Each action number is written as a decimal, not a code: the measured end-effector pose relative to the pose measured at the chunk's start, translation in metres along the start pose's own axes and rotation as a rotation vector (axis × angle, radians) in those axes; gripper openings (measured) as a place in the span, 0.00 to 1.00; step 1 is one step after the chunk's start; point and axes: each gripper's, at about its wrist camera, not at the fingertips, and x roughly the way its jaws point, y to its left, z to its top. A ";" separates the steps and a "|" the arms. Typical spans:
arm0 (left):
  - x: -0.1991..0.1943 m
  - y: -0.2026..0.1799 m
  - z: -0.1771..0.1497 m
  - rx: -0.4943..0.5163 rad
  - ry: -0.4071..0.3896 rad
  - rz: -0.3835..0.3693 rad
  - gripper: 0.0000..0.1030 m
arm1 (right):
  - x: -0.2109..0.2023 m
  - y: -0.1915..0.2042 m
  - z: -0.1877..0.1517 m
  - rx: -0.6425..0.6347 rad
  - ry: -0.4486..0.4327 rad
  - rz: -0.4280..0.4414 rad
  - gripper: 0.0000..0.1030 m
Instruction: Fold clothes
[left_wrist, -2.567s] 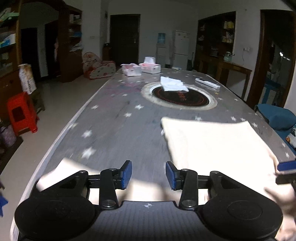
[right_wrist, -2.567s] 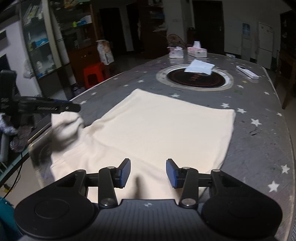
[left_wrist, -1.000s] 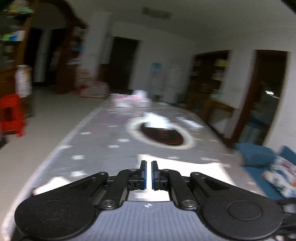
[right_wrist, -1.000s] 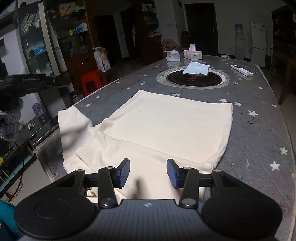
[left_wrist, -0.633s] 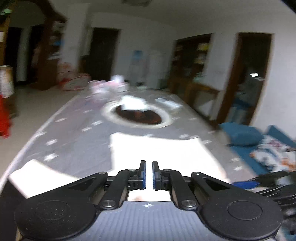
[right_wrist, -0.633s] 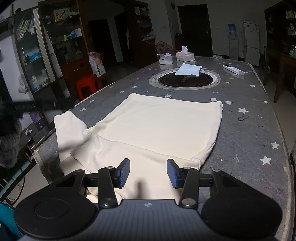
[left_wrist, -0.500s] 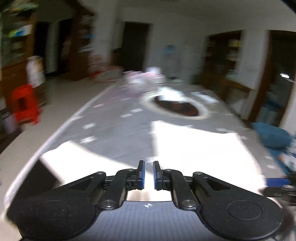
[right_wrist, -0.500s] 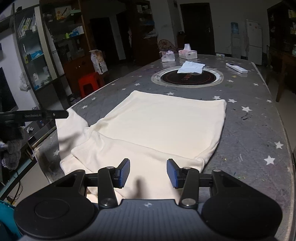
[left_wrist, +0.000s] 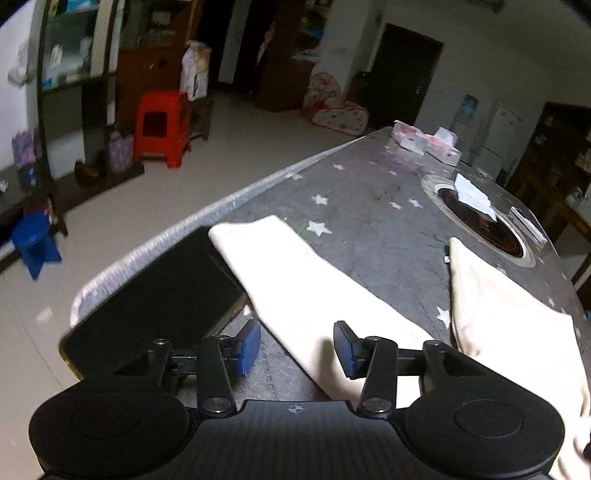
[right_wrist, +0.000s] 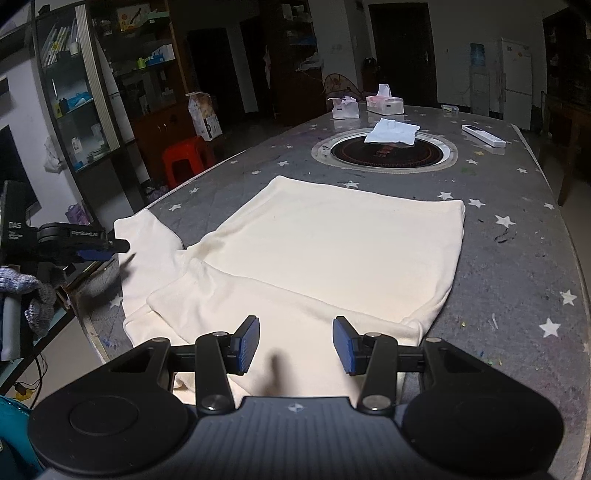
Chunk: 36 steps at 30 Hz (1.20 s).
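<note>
A cream sweater (right_wrist: 325, 251) lies flat on the grey star-patterned table (right_wrist: 517, 258), body toward the far end. One sleeve (left_wrist: 295, 280) stretches out to the left, its cuff near the table edge. My left gripper (left_wrist: 297, 345) is open, just above the sleeve near the shoulder, holding nothing; it also shows in the right wrist view (right_wrist: 99, 251) at the sleeve's cuff end. My right gripper (right_wrist: 295, 345) is open and empty over the sweater's near edge. The sweater body (left_wrist: 517, 332) lies to the right in the left wrist view.
A round hotplate inset (right_wrist: 384, 151) with a white cloth (right_wrist: 393, 132) on it sits mid-table. Two tissue boxes (right_wrist: 384, 103) and a white remote (right_wrist: 484, 136) lie at the far end. A red stool (left_wrist: 162, 125) and shelves stand left of the table.
My left gripper was shut and swinging about; now it is open and has come down over the sleeve at the left table edge. The right gripper stays open and nearly still.
</note>
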 end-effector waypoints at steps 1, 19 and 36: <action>0.003 0.001 0.000 -0.014 0.001 0.001 0.46 | 0.000 0.000 0.000 0.000 -0.001 0.000 0.43; 0.026 0.013 0.010 -0.218 -0.086 0.025 0.10 | -0.002 -0.002 0.002 0.003 0.005 -0.014 0.43; -0.028 -0.053 -0.012 0.197 -0.068 -0.558 0.02 | -0.004 -0.005 0.004 0.031 -0.011 -0.020 0.43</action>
